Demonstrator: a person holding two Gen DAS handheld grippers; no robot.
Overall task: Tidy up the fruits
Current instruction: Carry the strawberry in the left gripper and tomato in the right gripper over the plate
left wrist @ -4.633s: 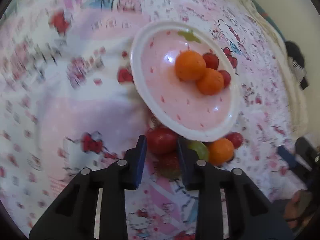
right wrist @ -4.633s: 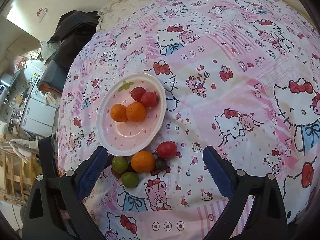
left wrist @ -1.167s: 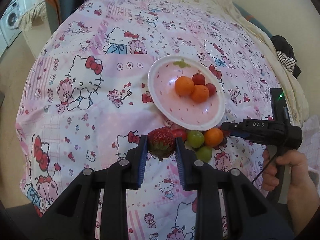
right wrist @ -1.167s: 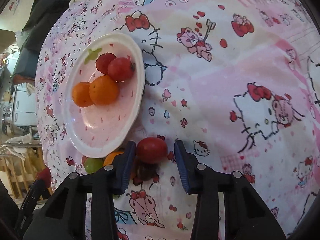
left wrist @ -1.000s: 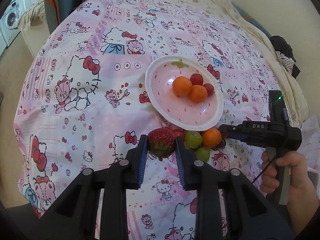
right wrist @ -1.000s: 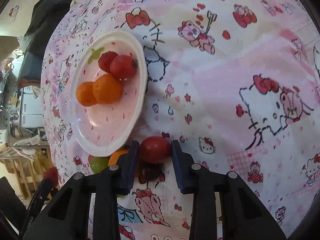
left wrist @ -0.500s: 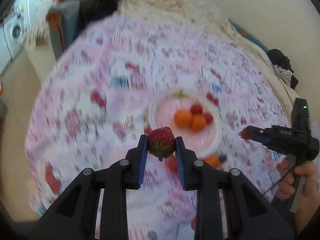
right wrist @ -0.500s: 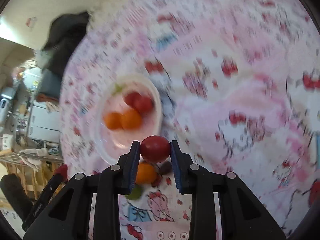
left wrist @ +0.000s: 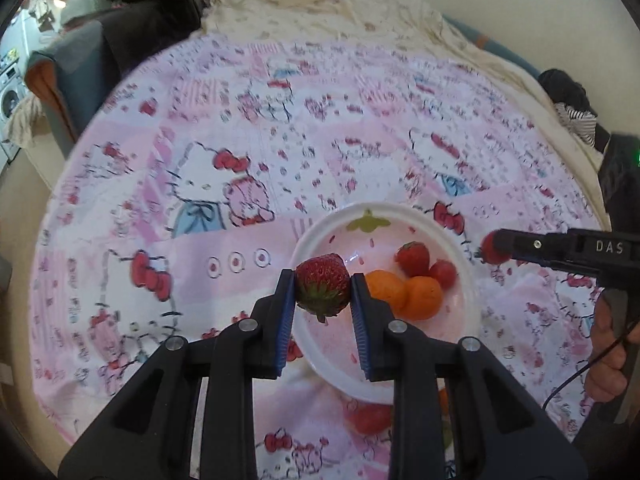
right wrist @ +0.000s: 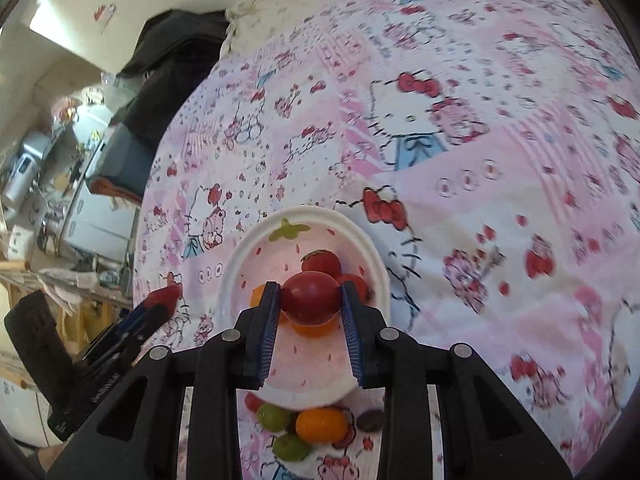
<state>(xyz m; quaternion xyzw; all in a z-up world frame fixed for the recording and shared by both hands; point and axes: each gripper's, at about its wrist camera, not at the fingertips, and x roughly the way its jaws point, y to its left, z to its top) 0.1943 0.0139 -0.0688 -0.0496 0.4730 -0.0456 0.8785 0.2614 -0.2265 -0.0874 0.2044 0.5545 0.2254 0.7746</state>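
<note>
Above the shallow, glossy white plate, the left gripper is clamped on a seeded, cone-shaped strawberry, and the right gripper is squeezed around a smooth round tomato. Both loads converge on one small dish already holding oranges and berries, so they could collide or knock fruit off; hard pads may bruise the soft strawberry, and the slick tomato may roll across the soft printed quilt.

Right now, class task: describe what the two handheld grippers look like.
Both the left gripper and the right gripper have black angular bodies with silver screws and ribbed blue pads lining the jaws. The right one's side bears white letters "DAS", a green light and a thin black cable.
</note>
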